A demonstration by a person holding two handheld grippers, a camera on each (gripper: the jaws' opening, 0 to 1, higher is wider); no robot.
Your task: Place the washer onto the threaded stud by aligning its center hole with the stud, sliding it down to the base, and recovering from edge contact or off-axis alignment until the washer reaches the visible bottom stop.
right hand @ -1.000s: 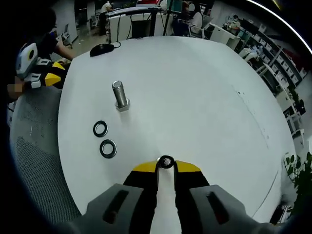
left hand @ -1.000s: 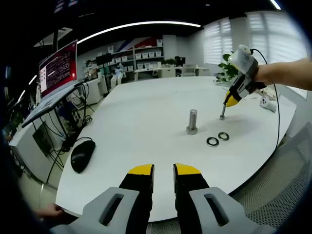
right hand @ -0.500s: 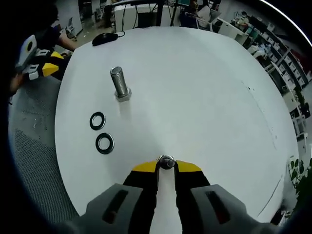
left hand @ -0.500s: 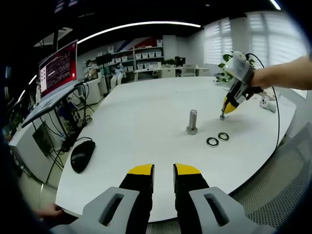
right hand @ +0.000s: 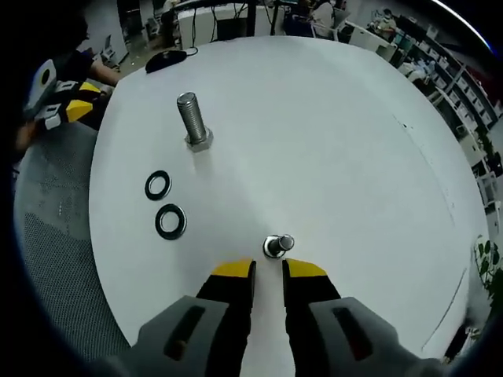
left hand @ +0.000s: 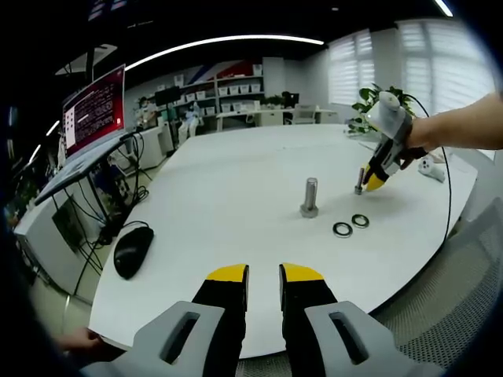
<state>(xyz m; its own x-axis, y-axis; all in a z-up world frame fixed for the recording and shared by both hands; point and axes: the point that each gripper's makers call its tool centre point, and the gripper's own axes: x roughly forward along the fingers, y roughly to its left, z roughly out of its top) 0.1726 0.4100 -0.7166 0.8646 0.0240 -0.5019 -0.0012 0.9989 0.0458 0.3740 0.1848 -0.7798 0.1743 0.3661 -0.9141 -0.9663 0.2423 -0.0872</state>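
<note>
The threaded stud (left hand: 310, 196) (right hand: 191, 119) stands upright on its hex base on the white table (left hand: 236, 188) (right hand: 330, 141). Two dark ring washers (left hand: 343, 228) (left hand: 361, 221) lie flat beside it, one (right hand: 158, 185) just nearer the stud than the other (right hand: 170, 221). A small metal bolt (right hand: 277, 246) (left hand: 359, 187) rests on the table just past my right gripper's tips. My right gripper (right hand: 267, 271) (left hand: 369, 182) is open with nothing between its jaws. My left gripper (left hand: 263, 275) (right hand: 63, 110) hangs open at the table's near edge, well short of the stud.
A black mouse (left hand: 132, 250) (right hand: 167, 56) lies near the table's edge. A red-lit screen (left hand: 94, 110) stands to the left on a side desk. A person's arm (left hand: 464, 126) holds the right gripper. Grey carpet (right hand: 55, 259) lies beyond the table edge.
My right gripper has let go of the small bolt and drawn back slightly; the bolt now sits free on the table. The left gripper has not moved.
</note>
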